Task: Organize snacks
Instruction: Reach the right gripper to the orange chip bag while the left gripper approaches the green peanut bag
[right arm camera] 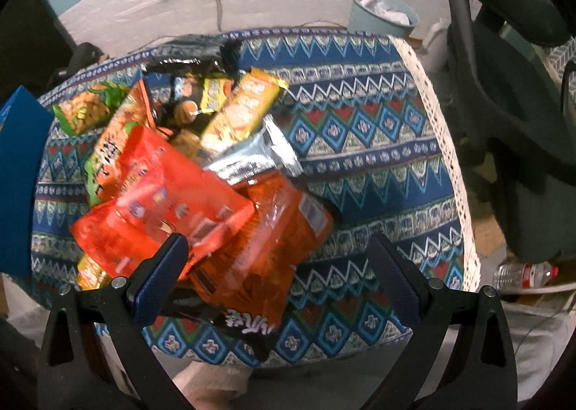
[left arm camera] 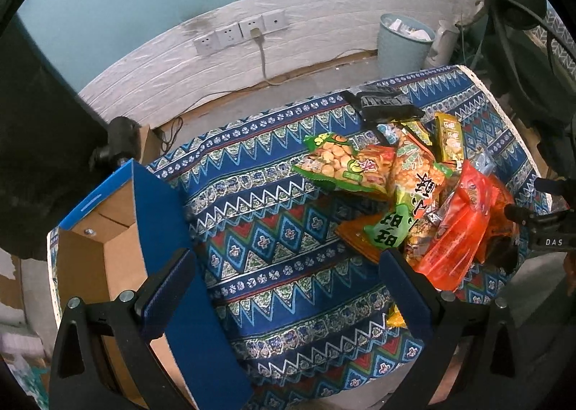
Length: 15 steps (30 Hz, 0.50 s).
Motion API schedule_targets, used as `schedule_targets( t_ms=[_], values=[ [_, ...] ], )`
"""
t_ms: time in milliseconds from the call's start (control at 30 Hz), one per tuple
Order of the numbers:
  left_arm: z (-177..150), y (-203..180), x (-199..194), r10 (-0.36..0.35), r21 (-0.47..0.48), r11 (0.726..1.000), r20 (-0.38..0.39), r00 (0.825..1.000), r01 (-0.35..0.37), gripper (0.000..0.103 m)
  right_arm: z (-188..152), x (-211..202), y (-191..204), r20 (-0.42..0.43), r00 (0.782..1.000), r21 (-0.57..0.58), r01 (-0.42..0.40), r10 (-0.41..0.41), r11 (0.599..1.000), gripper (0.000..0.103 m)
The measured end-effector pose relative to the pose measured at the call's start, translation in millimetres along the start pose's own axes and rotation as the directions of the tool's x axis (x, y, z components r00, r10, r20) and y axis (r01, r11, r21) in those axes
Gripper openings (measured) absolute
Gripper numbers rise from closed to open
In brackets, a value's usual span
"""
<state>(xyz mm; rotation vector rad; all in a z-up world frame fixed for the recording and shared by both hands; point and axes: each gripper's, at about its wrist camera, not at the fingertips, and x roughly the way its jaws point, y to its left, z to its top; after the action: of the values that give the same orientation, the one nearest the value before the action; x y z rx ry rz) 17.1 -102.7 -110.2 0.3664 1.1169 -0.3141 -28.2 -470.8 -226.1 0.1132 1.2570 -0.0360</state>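
Observation:
A pile of snack bags (left arm camera: 414, 194) lies on a table with a blue patterned cloth (left arm camera: 270, 230). It holds a green biscuit bag (left arm camera: 334, 161), a red-orange bag (left arm camera: 457, 237) and a yellow pack (left arm camera: 450, 136). An open blue cardboard box (left arm camera: 118, 230) stands at the table's left edge. My left gripper (left arm camera: 288, 276) is open and empty above the cloth between box and pile. My right gripper (right arm camera: 277, 266) is open over the near side of the pile, above an orange bag (right arm camera: 266, 240) and a red-orange bag (right arm camera: 158, 201). The right gripper's body shows in the left wrist view (left arm camera: 547, 230).
A blue waste bin (left arm camera: 403, 46) stands on the floor beyond the table. Wall sockets (left arm camera: 241, 31) with a plugged cable are on the back wall. A dark chair (right arm camera: 522, 103) is right of the table, with a plastic bottle (right arm camera: 525, 275) on the floor.

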Motion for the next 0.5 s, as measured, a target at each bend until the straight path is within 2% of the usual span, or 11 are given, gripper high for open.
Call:
schedule_targets(
  t_ms=[300,433,500],
  values=[
    [10.5,-5.1,20.6,-0.013,-0.012,1.000,-0.054,0.998,0.013,0.102,-11.1,39.0,-3.8,-0.138,0.990,-0.007,-0.007,0.006,1.000,0.098],
    [23.0,-4.1,23.5,-0.011,-0.022,1.000,-0.044,0.999,0.010,0.102,-10.8,49.1,-13.2,-0.161,0.983,-0.025,0.082,-0.085,0.996,0.098],
    [30.8,-4.6,26.4,-0.009,-0.025,1.000,-0.041,0.999,0.008,0.102,-8.3,53.1,-23.0,-0.167,0.983,0.009,0.081,-0.079,0.997,0.098]
  ],
)
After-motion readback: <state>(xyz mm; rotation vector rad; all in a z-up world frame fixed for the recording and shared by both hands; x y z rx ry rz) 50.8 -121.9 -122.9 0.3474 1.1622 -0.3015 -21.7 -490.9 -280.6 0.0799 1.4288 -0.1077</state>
